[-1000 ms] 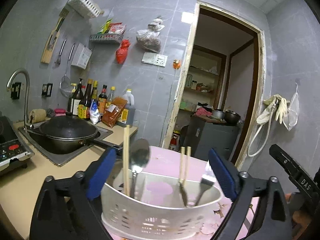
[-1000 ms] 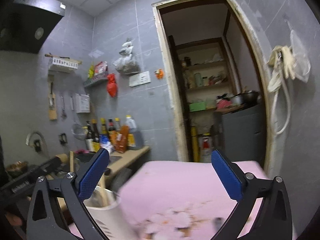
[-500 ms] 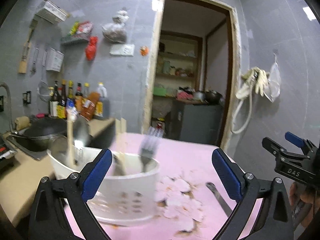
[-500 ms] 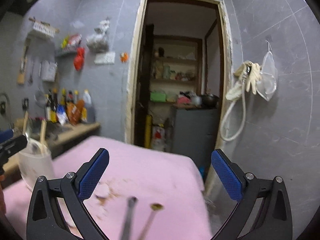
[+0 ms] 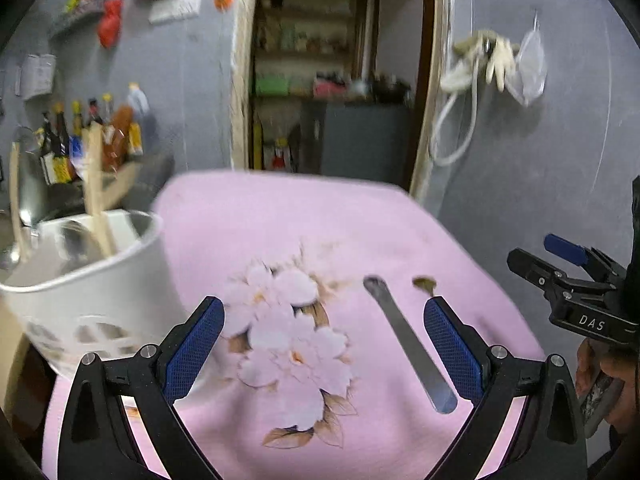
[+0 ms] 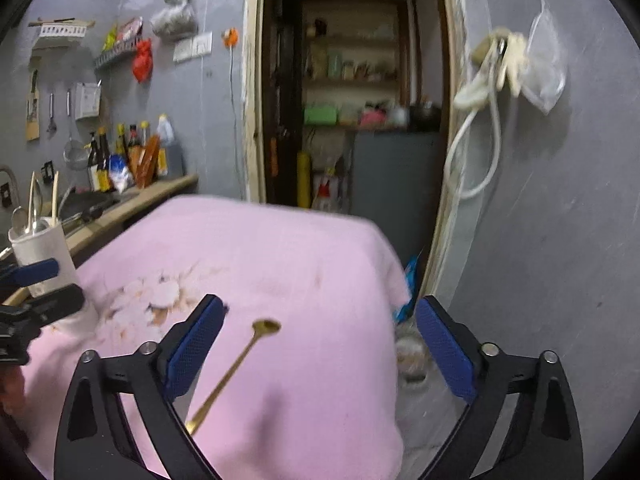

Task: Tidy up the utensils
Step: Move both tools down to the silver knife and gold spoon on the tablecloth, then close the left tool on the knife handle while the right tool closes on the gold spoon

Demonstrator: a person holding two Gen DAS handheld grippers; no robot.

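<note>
In the left wrist view, the left gripper (image 5: 323, 344) hangs over a pink cloth (image 5: 280, 220) with its blue-padded fingers (image 5: 192, 346) spread wide and nothing between them. A white flower print (image 5: 288, 336) on the cloth lies in the gap between the fingers. Just inside the right-hand finger, a flat silver handle (image 5: 408, 344) lies on the cloth, slanting from upper left to lower right; what kind of utensil it is cannot be told. Beyond that finger's tip a small gold spoon bowl (image 5: 425, 281) shows. Left of the left-hand finger stands a white utensil holder (image 5: 92, 280), blurred, with wooden chopsticks (image 5: 96, 196) sticking up out of it. At the far right edge the right gripper (image 5: 568, 276) comes into view, held in a hand (image 5: 600, 372).

In the right wrist view, the right gripper (image 6: 318, 344) is also wide open and empty above the same pink cloth (image 6: 280, 248). A gold spoon (image 6: 236, 364) lies on the cloth just beside the left-hand finger (image 6: 192, 350), its bowl pointing away and its handle running back toward that finger's base. Well to the left of the fingers the white utensil holder (image 6: 44, 248) stands at the cloth's edge, holding chopsticks (image 6: 55, 196) and a silver spoon (image 6: 35, 200). The left gripper (image 6: 36, 284) shows in front of it at the left edge.
</note>
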